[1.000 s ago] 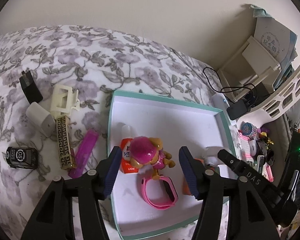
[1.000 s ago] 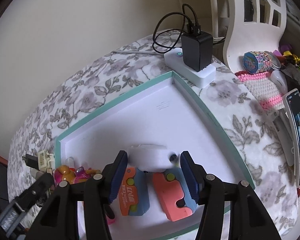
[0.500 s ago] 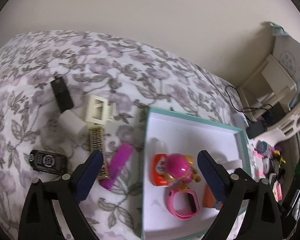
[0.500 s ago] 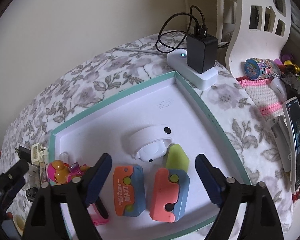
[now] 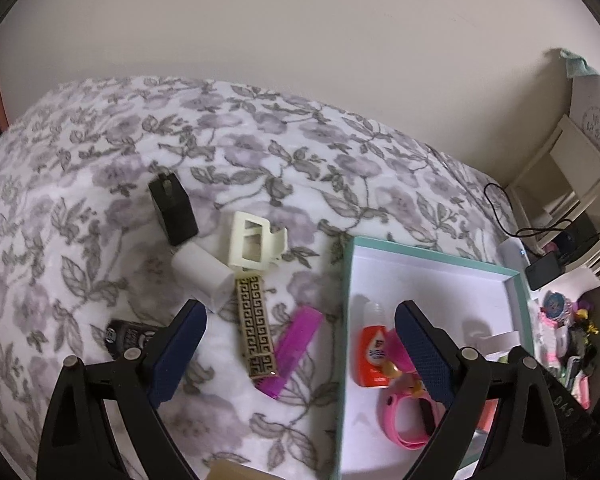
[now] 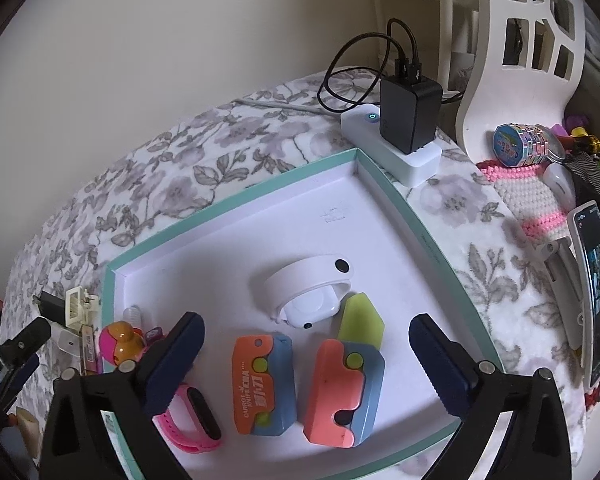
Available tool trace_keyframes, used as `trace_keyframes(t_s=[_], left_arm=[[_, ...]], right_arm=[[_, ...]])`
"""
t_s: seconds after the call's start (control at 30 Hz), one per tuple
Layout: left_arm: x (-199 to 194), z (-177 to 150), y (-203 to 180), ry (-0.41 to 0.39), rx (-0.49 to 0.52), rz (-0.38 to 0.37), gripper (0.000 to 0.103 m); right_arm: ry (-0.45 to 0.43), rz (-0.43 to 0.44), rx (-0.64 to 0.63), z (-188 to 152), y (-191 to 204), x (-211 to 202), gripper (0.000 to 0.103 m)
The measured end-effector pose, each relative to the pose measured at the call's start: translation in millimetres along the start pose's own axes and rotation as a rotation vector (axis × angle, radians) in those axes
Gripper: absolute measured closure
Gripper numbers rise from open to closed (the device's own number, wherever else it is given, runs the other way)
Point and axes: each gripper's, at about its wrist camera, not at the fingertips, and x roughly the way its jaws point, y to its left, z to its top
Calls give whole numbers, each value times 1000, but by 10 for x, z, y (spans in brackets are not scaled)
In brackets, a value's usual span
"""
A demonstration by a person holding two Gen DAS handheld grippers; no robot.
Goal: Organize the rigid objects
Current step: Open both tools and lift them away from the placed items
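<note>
A teal-rimmed white tray (image 6: 236, 204) (image 5: 428, 258) lies on the floral bedspread. In it are a white watch (image 6: 306, 292), an orange-blue toy (image 6: 264, 384), a coral-blue toy (image 6: 342, 392), a pink watch (image 6: 190, 420) (image 5: 410, 420), a pink figure (image 6: 118, 342) and an orange bottle (image 5: 374, 354). My right gripper (image 6: 308, 360) is open above the two toys. My left gripper (image 5: 300, 354) is open over the bedspread beside the tray, above a gold patterned clip (image 5: 256, 330) and a purple comb (image 5: 294, 350). A cream hair claw (image 5: 256, 246), white adapter (image 5: 202, 276), black charger (image 5: 172, 214) and black tin (image 5: 128, 336) lie nearby.
A white power strip with a black charger (image 6: 408, 118) sits past the tray's far corner. A white shelf (image 6: 516, 56), a phone on a stand (image 6: 594, 292) and small trinkets (image 6: 520, 144) crowd the right side. The wall runs behind the bed.
Both grippers opened wide and pulled back. The left one let go of the pink figure in the tray and swung left over the bedspread. The right one released the white watch.
</note>
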Motion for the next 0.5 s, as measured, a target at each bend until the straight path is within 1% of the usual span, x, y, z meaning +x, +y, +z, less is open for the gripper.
trace_keyframes(t_s=[0.27,0.33,0.4,0.43,0.5], left_arm=[[-47,88,132,-7,-8,49,7],[-39,127,175,5,-20,75,7],[-21,200,220,36,-37,102,7],[-24,244,243,45,-52,101,7],[-84,316,301,19,-90,77,7]], right_arm=[[0,7,-41,-21,197,-73,0],[-2,14,-56,-30,286,-97,0],[-11,28,-74,-31,380,-138,0],[-14,31,-84,-33,425,-156,0],[-23,36,-107,-40,510,-197,0]])
